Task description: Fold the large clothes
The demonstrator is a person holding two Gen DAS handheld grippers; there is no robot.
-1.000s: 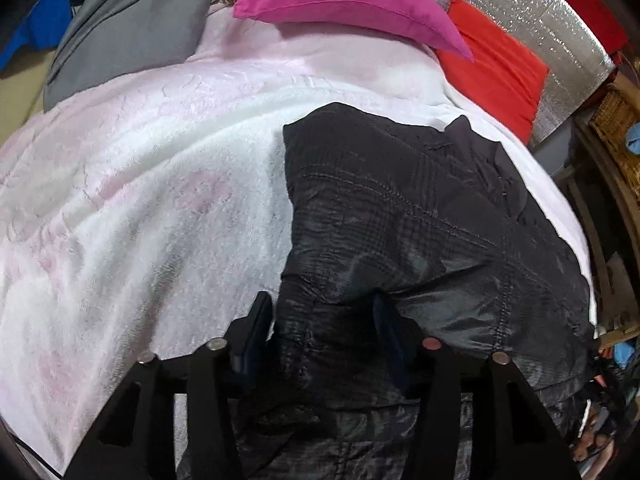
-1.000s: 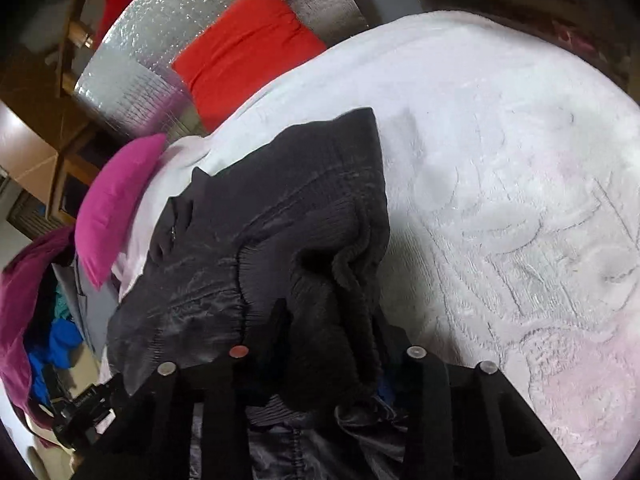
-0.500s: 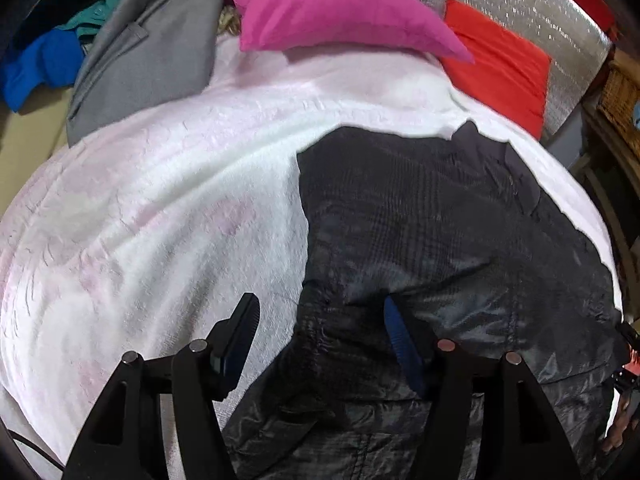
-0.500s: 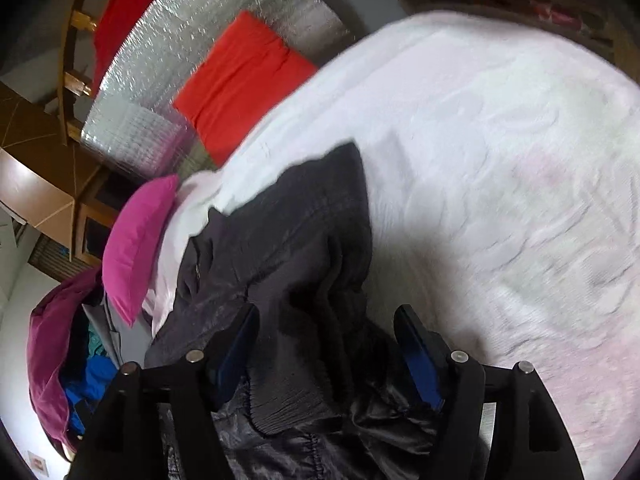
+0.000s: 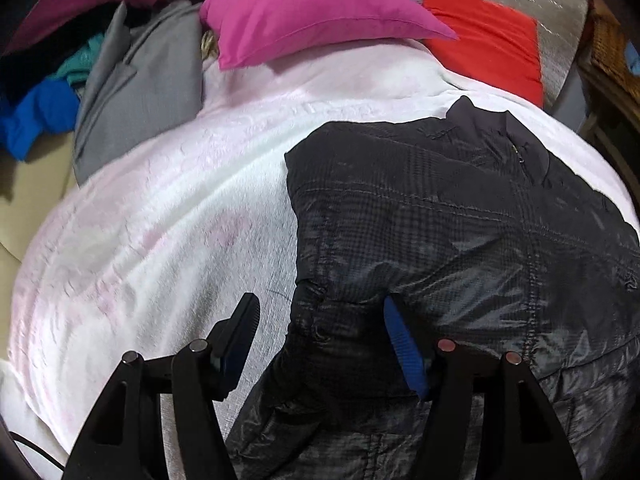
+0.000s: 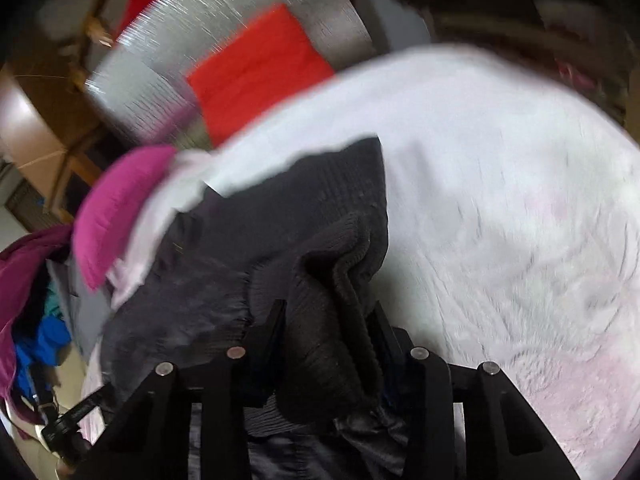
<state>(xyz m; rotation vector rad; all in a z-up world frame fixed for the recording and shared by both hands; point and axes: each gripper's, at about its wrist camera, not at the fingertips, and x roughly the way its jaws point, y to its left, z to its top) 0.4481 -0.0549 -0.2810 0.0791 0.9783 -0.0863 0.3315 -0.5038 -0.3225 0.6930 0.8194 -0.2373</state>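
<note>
We see a black jacket [image 5: 460, 232] with a faint check and shiny quilted shell spread across the right half of the frame; its ribbed knit hem [image 6: 328, 280] bunches at lower centre.

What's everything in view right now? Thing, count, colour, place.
jacket: 1, black, spread on the blanket, knit hem bunched at the near end
blanket: 1, white with faint pink, covering the bed
pillow: 1, magenta, at the head of the bed
cushion: 1, red, against the silver sheet
silver sheet: 1, behind the cushion
grey garment: 1, beside the pillow
clothes pile: blue, teal and maroon, off the bed's far corner; count unclear
left claw: open, jacket edge between its fingers
right claw: closing on the jacket's knit hem
</note>
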